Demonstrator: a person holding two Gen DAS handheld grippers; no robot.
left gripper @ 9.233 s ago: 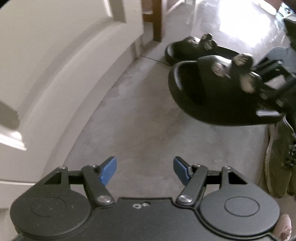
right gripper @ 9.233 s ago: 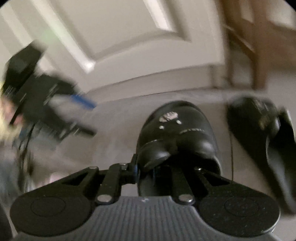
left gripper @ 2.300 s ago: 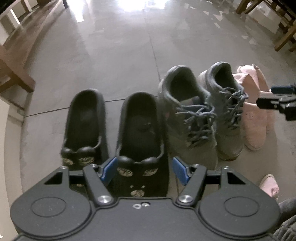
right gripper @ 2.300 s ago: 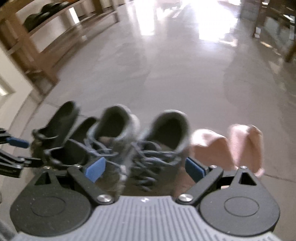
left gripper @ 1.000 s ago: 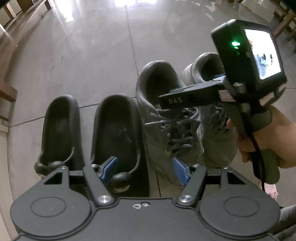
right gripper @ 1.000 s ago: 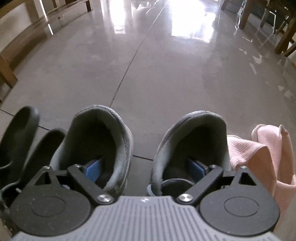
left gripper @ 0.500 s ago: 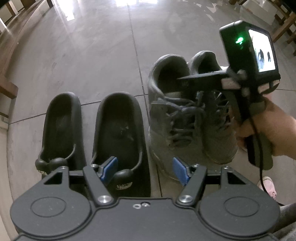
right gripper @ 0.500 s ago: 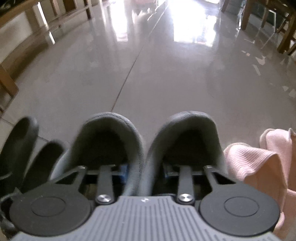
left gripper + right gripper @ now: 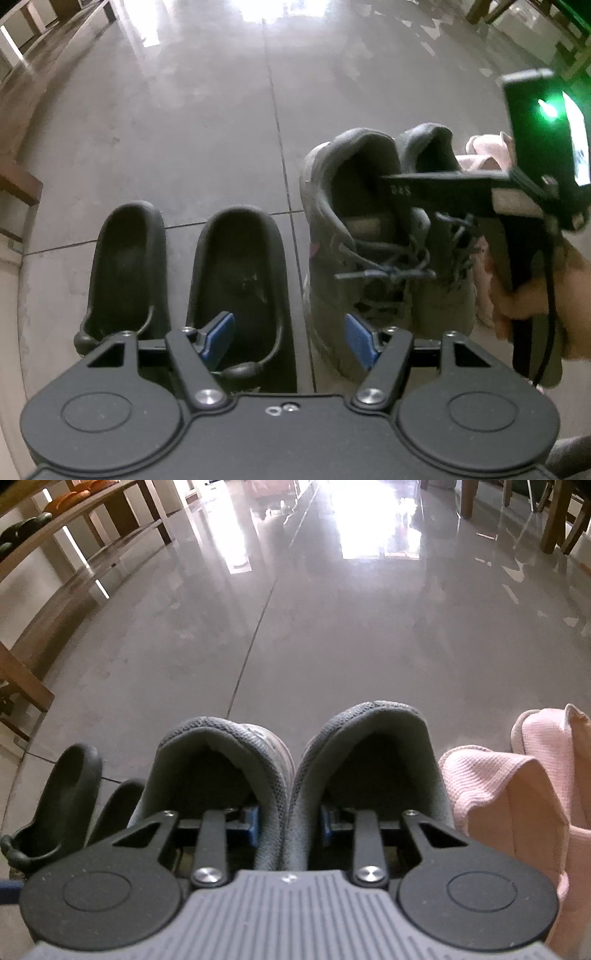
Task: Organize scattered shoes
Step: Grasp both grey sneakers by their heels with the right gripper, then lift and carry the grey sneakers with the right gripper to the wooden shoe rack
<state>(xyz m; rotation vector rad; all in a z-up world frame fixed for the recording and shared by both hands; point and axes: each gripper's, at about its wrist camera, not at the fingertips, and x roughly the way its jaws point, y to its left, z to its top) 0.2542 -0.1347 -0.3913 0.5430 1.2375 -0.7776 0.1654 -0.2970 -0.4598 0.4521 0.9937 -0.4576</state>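
We pinch the grey sneakers point(image 9: 291, 775) together on the floor point(image 9: 332, 635)

Right hand-held gripper point(image 9: 290, 821) clamps both soft inner collars; light, pliable, best held there; left hand-held gripper point(image 9: 290, 338) gapes empty above the black slippers point(image 9: 236, 280)

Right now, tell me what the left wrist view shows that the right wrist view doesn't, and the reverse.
Only the left wrist view shows the open left gripper, empty above the black slippers, the sneakers' laces, and the hand holding the other tool.

Only the right wrist view shows the right gripper, one finger inside each sneaker, pinching their inner walls together, and the wooden rack.

Both show the grey sneakers, the pink shoes beside them, the black slippers and the floor.
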